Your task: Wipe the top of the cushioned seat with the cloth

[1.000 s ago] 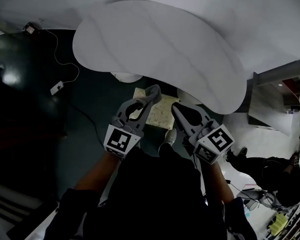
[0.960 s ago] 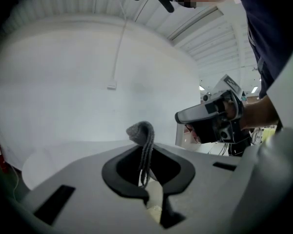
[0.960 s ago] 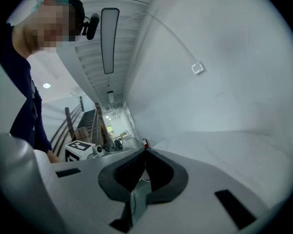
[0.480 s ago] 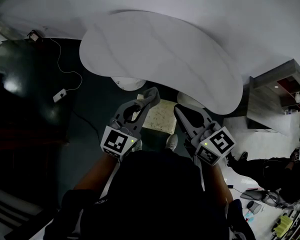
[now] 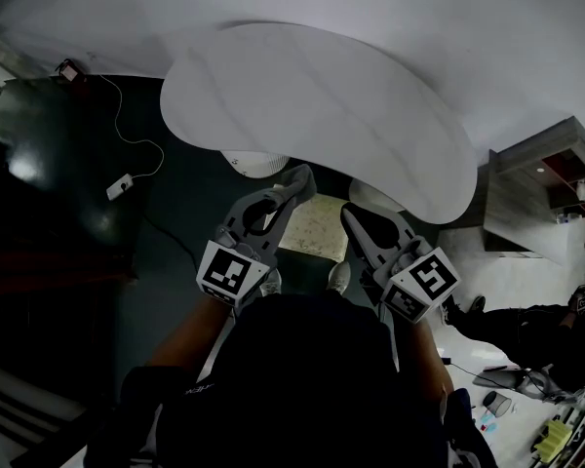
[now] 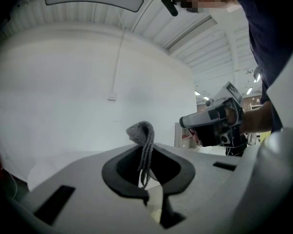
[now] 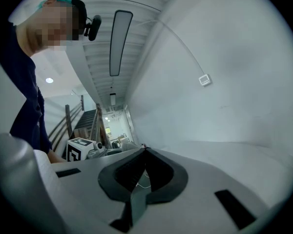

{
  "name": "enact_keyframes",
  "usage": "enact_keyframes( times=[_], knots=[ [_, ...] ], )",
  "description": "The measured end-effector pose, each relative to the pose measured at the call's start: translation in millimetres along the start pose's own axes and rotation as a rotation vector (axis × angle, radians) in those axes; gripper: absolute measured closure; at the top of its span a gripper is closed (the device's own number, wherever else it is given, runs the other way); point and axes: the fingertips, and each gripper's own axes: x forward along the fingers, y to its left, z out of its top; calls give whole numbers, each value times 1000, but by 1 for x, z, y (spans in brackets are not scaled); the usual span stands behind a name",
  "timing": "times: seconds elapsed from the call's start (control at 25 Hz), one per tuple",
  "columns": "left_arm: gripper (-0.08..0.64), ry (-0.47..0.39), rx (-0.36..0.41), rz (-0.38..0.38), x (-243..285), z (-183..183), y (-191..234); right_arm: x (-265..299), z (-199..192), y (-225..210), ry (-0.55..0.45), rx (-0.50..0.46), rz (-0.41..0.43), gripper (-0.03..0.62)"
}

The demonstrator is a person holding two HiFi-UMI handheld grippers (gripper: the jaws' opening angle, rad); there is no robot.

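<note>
The cushioned seat (image 5: pixel 312 105) is a large white curved pad straight ahead of me, and its pale surface fills the left gripper view (image 6: pixel 63 96) and the right gripper view (image 7: pixel 234 82). My left gripper (image 5: pixel 298 177) points at its near edge and is shut on a grey knitted cloth (image 6: pixel 140 130), whose folded end sticks up from between the jaws (image 6: pixel 146 152). In the head view I cannot make out the cloth. My right gripper (image 5: pixel 352 213) is held beside the left one, shut, with nothing between its tips (image 7: pixel 144 148).
A white round base (image 5: pixel 256 164) and a yellowish speckled patch (image 5: pixel 317 227) lie on the dark floor under the seat's near edge, by my shoes (image 5: pixel 337 277). A cable with an adapter (image 5: pixel 120 185) trails at the left. A grey cabinet (image 5: pixel 541 193) and another person (image 5: pixel 526 339) are at the right.
The head view has shifted slightly, so the seat sits a little further right. Both grippers keep nearly the same pose, the left still holding the cloth.
</note>
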Motion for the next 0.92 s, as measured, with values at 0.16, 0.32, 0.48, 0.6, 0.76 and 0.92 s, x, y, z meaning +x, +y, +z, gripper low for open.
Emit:
enact_keyframes(
  times=[0.16,0.32,0.48,0.6,0.76,0.92],
  knots=[
    [532,5,1,-2,1,3,6,5,-4,-5,27,-24,-10,568],
    [532,-7,-7,13,0,2,14,13,-6,-5,36,-19,-3,568],
    [532,-26,-20,25,-3,1,23,23,-8,-2,42,-16,6,568],
    [532,-19,-24,23,-3,-2,26,27,-9,-3,45,-16,5,568],
    [532,0,-24,15,-3,-5,25,28,-8,-2,37,0,14,568],
    [532,-11,-35,20,-2,-5,26,27,-13,-5,59,-19,4,568]
  ],
)
